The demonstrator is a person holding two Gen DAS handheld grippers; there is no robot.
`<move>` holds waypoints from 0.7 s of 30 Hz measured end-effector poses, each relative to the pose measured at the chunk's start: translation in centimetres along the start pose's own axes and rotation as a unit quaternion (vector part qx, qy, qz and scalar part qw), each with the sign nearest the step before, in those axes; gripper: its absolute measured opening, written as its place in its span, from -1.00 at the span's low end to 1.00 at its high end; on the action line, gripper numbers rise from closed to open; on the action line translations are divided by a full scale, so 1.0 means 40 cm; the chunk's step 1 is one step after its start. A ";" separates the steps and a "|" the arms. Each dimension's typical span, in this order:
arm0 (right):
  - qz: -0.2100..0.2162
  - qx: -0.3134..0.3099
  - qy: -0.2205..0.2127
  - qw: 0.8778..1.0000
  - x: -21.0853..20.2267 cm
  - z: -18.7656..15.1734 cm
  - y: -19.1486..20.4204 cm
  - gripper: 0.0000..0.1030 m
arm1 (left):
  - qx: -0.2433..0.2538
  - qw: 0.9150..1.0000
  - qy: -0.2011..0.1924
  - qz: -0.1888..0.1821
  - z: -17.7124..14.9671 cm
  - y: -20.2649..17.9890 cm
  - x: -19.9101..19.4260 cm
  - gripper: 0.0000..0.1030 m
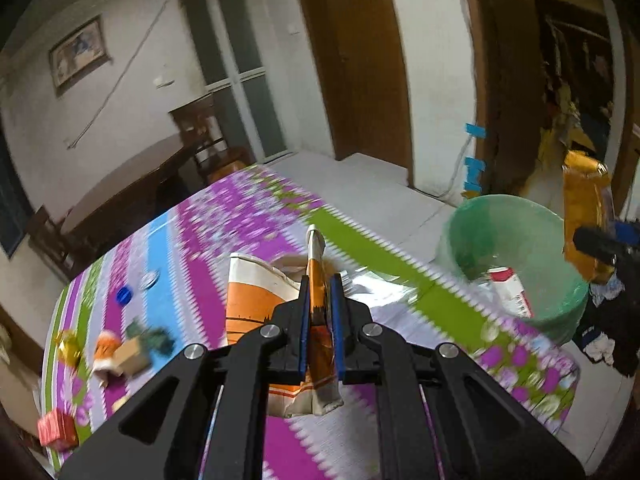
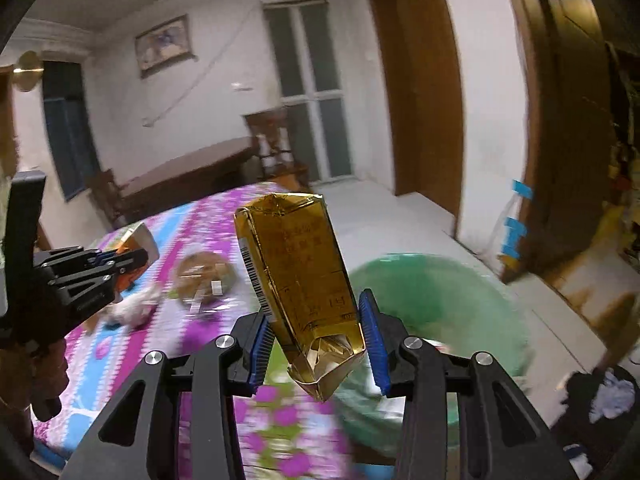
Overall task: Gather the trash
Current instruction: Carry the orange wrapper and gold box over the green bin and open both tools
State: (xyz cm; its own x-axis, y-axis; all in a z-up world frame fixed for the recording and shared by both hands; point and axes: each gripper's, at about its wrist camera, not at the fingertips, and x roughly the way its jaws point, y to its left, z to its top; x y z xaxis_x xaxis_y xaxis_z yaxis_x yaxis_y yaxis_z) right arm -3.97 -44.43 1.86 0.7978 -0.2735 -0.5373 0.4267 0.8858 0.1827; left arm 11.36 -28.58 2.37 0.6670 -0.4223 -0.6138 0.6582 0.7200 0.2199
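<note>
My left gripper [image 1: 320, 312] is shut on a flattened orange and white carton [image 1: 256, 300], held above the flowered tablecloth [image 1: 224, 216]. In the right wrist view that gripper [image 2: 120, 264] sits at the far left with the orange carton [image 2: 138, 244] in its jaws. My right gripper [image 2: 316, 336] is shut on a shiny gold box [image 2: 300, 280], which tilts to the left. The green bin [image 2: 440, 304] stands on the floor just ahead and to the right of it. From the left wrist camera, the bin [image 1: 516, 248] holds a red and white carton [image 1: 510, 292], and the gold box [image 1: 586, 216] hangs at its right rim.
Small scraps lie at the left of the table: a red box [image 1: 58, 428], a blue cap [image 1: 124, 295], a gold wrapper [image 1: 68, 344] and crumpled pieces [image 1: 128, 352]. A round plate of scraps [image 2: 204, 276] lies mid-table. Dark clothes [image 2: 604, 396] lie on the floor right of the bin.
</note>
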 end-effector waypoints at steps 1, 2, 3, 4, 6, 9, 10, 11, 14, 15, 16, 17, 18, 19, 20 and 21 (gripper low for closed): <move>-0.008 0.001 0.002 1.000 -0.002 0.006 -0.017 -0.18 | 0.005 1.000 0.000 -0.003 0.009 -0.017 0.005 -0.84; -0.017 0.001 0.005 1.000 -0.004 0.014 -0.036 -0.18 | 0.014 1.000 -0.001 -0.005 0.021 -0.042 0.014 -0.84; -0.028 -0.003 0.010 1.000 -0.005 0.027 -0.056 -0.18 | 0.019 1.000 -0.001 -0.009 0.031 -0.061 0.021 -0.84; -0.038 -0.006 0.014 0.999 -0.004 0.039 -0.075 -0.18 | 0.026 1.000 0.001 -0.016 0.043 -0.083 0.033 -0.84; -0.051 -0.007 0.027 0.998 0.000 0.058 -0.111 -0.18 | 0.034 0.999 0.005 -0.028 0.062 -0.117 0.052 -0.84; -0.068 -0.001 0.048 0.997 0.015 0.084 -0.166 -0.18 | 0.046 0.998 0.011 -0.044 0.089 -0.164 0.077 -0.84; -0.074 -0.002 0.054 0.996 0.019 0.093 -0.181 -0.18 | 0.053 0.997 0.012 -0.050 0.099 -0.183 0.086 -0.84; -0.079 -0.003 0.059 0.995 0.022 0.099 -0.192 -0.18 | 0.058 0.997 0.014 -0.055 0.106 -0.199 0.095 -0.84; -0.083 -0.002 0.085 0.993 0.039 0.119 -0.222 -0.18 | 0.069 0.995 0.021 -0.071 0.122 -0.238 0.121 -0.84; -0.085 -0.003 0.096 0.992 0.048 0.125 -0.233 -0.18 | 0.072 0.994 0.024 -0.076 0.126 -0.250 0.130 -0.84; -0.086 -0.004 0.107 0.991 0.058 0.130 -0.242 -0.18 | 0.077 0.993 0.028 -0.083 0.130 -0.264 0.140 -0.84; -0.087 -0.005 0.117 0.989 0.069 0.135 -0.251 -0.18 | 0.079 0.992 0.032 -0.090 0.133 -0.274 0.149 -0.84; -0.087 -0.006 0.123 0.989 0.073 0.137 -0.256 -0.18 | 0.081 0.992 0.036 -0.096 0.135 -0.285 0.157 -0.84; -0.088 -0.006 0.130 0.988 0.079 0.139 -0.259 -0.18 | 0.083 0.990 0.041 -0.103 0.137 -0.298 0.167 -0.84; -0.088 -0.005 0.136 0.987 0.084 0.140 -0.265 -0.18 | 0.085 0.989 0.045 -0.110 0.138 -0.309 0.176 -0.84; -0.089 -0.006 0.142 0.986 0.091 0.140 -0.270 -0.18 | 0.086 0.988 0.049 -0.115 0.138 -0.316 0.185 -0.84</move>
State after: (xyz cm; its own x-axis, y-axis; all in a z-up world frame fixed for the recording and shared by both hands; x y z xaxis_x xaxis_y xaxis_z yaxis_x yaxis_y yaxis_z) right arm -3.27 -57.08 2.53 0.5584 -0.3101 -0.7695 0.5427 0.8381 0.0560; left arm 9.88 -43.84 -0.78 0.4604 -0.5025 -0.7318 0.8444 0.5022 0.1864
